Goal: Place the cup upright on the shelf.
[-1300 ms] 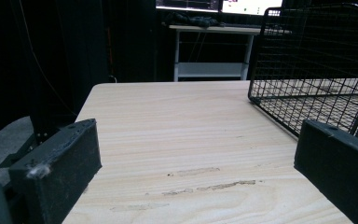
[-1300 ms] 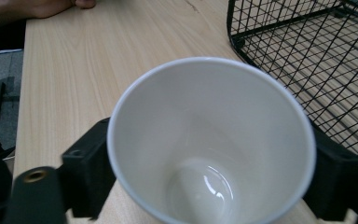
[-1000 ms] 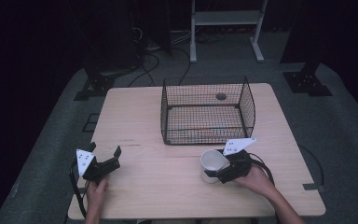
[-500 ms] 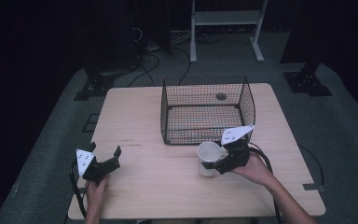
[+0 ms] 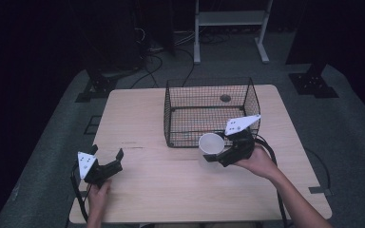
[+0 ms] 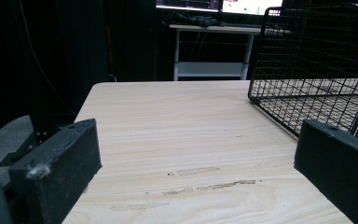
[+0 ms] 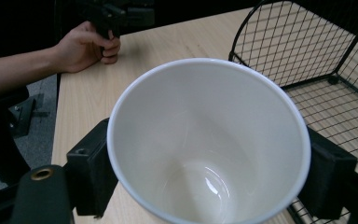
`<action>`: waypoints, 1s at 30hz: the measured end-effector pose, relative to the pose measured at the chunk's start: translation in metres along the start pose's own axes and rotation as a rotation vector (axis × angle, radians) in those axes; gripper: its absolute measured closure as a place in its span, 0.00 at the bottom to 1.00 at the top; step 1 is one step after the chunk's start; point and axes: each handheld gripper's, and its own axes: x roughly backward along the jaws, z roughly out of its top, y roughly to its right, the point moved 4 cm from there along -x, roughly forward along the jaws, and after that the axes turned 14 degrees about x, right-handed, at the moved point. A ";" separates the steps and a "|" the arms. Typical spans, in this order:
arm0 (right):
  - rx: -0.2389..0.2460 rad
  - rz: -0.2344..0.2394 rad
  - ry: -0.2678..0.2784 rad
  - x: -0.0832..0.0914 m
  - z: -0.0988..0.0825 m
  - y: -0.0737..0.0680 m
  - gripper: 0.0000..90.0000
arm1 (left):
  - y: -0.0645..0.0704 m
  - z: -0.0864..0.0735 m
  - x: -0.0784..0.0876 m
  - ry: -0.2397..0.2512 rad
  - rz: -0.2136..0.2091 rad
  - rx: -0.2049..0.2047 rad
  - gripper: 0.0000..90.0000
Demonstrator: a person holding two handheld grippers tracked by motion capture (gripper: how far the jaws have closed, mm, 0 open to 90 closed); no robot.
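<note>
A white cup (image 5: 211,143) hangs above the table just in front of the black wire basket (image 5: 209,83), tilted with its mouth up. My right gripper (image 5: 218,154) is shut on it. In the right gripper view the cup (image 7: 209,140) sits empty between the two black jaws of my right gripper (image 7: 209,173), one pressing each side, with the basket (image 7: 307,46) close on the right. My left gripper (image 5: 107,153) rests on the table's front left, open, nothing between its jaws. In its own view my left gripper (image 6: 196,163) faces bare wood, with the basket (image 6: 317,60) ahead to the right.
The wooden table (image 5: 138,118) has a small round hole (image 5: 225,98) under the basket's far side. A white shelf frame (image 5: 230,19) and cables lie on the floor behind. The person's left hand (image 7: 86,44) with its gripper appears at the far end of the right gripper view.
My right gripper has lifted the cup off the table and carried it up toward the basket's front wall. The left gripper has stayed where it was.
</note>
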 end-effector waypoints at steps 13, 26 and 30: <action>0.017 -0.049 0.045 0.017 0.032 0.023 0.21 | 0.000 0.000 0.000 0.000 0.000 0.000 0.00; 0.007 -0.063 0.034 0.012 0.054 0.055 0.21 | 0.001 0.000 0.000 0.000 -0.001 -0.007 0.00; 0.004 -0.069 0.038 0.011 0.060 0.064 0.21 | 0.001 0.000 0.000 0.000 -0.001 -0.009 0.00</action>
